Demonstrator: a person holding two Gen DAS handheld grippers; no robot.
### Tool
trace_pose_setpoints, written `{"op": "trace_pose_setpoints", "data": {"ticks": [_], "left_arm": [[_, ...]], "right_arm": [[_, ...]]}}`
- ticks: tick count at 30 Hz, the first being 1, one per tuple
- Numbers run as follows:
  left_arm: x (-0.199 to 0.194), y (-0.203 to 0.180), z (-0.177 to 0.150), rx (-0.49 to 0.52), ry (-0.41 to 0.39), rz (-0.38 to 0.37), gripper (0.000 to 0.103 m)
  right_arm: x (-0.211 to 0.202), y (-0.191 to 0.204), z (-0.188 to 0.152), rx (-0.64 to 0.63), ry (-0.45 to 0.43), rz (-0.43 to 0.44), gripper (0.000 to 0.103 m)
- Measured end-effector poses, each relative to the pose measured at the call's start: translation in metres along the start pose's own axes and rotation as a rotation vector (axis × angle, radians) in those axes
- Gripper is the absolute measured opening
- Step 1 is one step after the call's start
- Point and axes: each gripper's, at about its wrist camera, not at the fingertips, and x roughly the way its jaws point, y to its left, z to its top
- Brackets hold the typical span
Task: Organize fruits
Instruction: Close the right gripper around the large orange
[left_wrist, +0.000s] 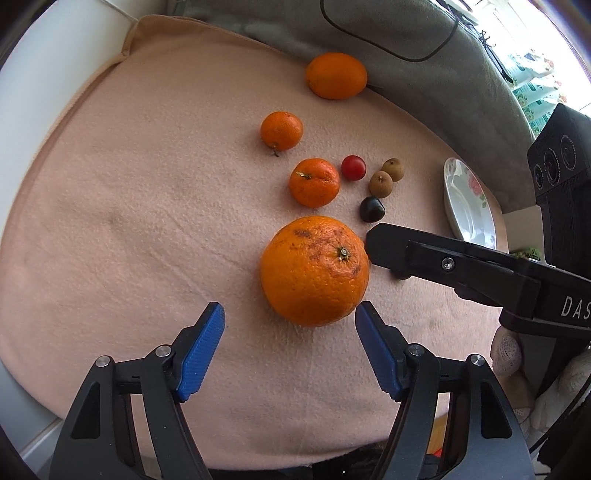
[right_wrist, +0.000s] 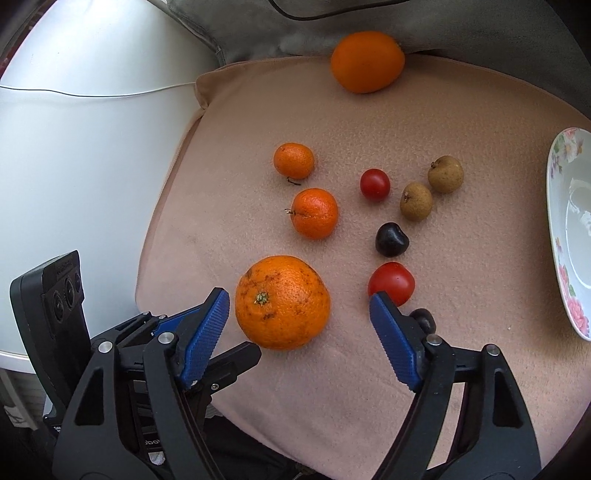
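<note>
A big orange (left_wrist: 314, 270) (right_wrist: 282, 302) lies on the pink cloth (left_wrist: 129, 221) just ahead of both grippers. My left gripper (left_wrist: 290, 315) is open and empty, the orange just beyond its fingertips. My right gripper (right_wrist: 299, 301) is open and empty, the orange between its tips nearer the left finger; it shows from the side in the left wrist view (left_wrist: 384, 243). Beyond lie two mandarins (left_wrist: 314, 182) (left_wrist: 281, 131), a smooth orange (left_wrist: 336, 75), a small tomato (left_wrist: 353, 168), two brown longans (left_wrist: 386, 177), a dark fruit (left_wrist: 372, 209) and a larger tomato (right_wrist: 391, 282).
A flowered white plate (left_wrist: 469, 203) (right_wrist: 572, 229) stands at the cloth's right edge. A grey cushion (left_wrist: 388, 33) with a black cable lies behind. A white surface (right_wrist: 74, 147) borders the cloth on the left. Another dark fruit (right_wrist: 424, 320) sits behind my right finger.
</note>
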Motion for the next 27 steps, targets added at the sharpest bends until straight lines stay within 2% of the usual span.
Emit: {"op": "trace_pose_setpoints", "data": {"ticks": [13, 23, 27], "left_arm": [[0.01, 0.002, 0.0, 0.01, 0.019, -0.023, 0.066], [0.014, 0.001, 0.001, 0.018, 0.028, -0.038, 0.065], [0.017, 0.002, 0.002, 0.015, 0.032, -0.052, 0.064]], "right_arm": [[0.016, 0.011, -0.001, -0.024, 0.046, 0.043, 0.082], [0.03, 0.016, 0.0, -0.021, 0.074, 0.058, 0.081], [0.036, 0.017, 0.002, -0.017, 0.081, 0.056, 0.077]]}}
